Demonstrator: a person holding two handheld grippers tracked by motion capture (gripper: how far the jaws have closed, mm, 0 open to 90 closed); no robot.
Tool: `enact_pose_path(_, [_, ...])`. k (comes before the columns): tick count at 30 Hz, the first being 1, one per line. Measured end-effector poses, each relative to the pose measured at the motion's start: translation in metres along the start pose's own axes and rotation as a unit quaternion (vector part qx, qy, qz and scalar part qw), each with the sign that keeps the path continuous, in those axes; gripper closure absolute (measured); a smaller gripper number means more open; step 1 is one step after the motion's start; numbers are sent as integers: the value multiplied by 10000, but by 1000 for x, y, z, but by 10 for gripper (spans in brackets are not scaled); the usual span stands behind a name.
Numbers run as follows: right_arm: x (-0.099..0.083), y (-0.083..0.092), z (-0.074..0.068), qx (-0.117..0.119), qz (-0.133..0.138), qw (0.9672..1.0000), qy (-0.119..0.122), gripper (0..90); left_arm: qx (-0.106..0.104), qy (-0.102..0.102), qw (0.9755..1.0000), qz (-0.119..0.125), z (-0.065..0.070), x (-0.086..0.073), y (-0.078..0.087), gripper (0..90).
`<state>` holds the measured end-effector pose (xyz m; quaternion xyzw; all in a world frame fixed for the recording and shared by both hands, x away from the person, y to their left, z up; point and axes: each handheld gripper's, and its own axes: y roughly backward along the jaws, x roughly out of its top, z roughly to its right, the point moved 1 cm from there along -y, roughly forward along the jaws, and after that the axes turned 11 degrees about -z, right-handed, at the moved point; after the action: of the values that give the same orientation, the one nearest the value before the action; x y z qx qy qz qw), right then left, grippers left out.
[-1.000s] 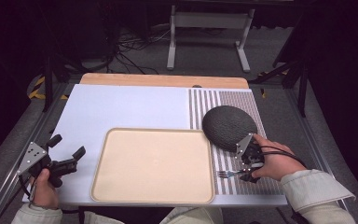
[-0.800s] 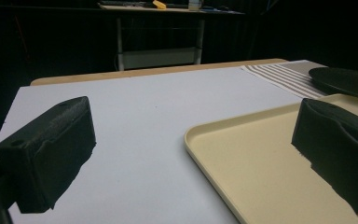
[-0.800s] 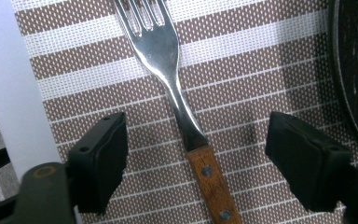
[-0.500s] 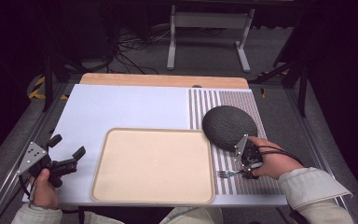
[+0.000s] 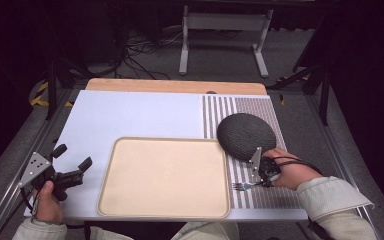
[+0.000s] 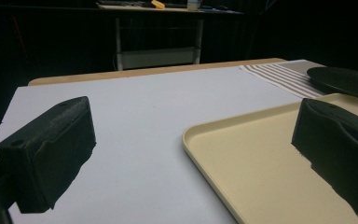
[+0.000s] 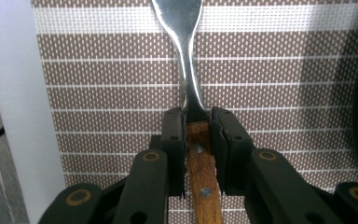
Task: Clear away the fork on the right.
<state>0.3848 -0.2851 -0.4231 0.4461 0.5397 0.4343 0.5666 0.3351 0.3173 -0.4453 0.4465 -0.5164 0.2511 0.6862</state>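
Beige tray (image 5: 163, 176) on white table (image 5: 130, 115); dark plate (image 5: 245, 135) on striped mat (image 5: 220, 112).

A tray (image 5: 164, 177) lies at the table's (image 5: 130, 115) near edge, centred. A striped placemat (image 5: 260, 107) lies just right of it, reaching toward the far edge. On the placemat, a round plate (image 5: 245, 135) sits mid-way, and a fork (image 5: 240, 186) lies nearer the near edge, just right of the tray.

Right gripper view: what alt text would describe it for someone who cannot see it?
Two black jaws of the right gripper clamp a fork by its wooden handle. It lies on a brown and white striped placemat.
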Motion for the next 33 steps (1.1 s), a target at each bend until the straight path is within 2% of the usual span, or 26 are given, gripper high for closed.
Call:
enact_pose_path(5, [2,1,0,-10,-105,9998,160,770,-2,1,10000,8,0,0,0,0])
enact_pose_path(10, [3,1,-1,20,-128,9998,173,778,1,10,10000,7,0,0,0,0])
enact_pose_path(14, [2,5,-2,-52,-103,9998,163,779,0,1,10000,2,0,0,0,0])
enact_pose_path(26, [-2,39,1,-371,91,9993,-11,779,-3,11,10000,4,0,0,0,0])
enact_pose_path(33, [-3,57,3,-597,279,9977,-140,779,-6,12,10000,0,0,0,0,0])
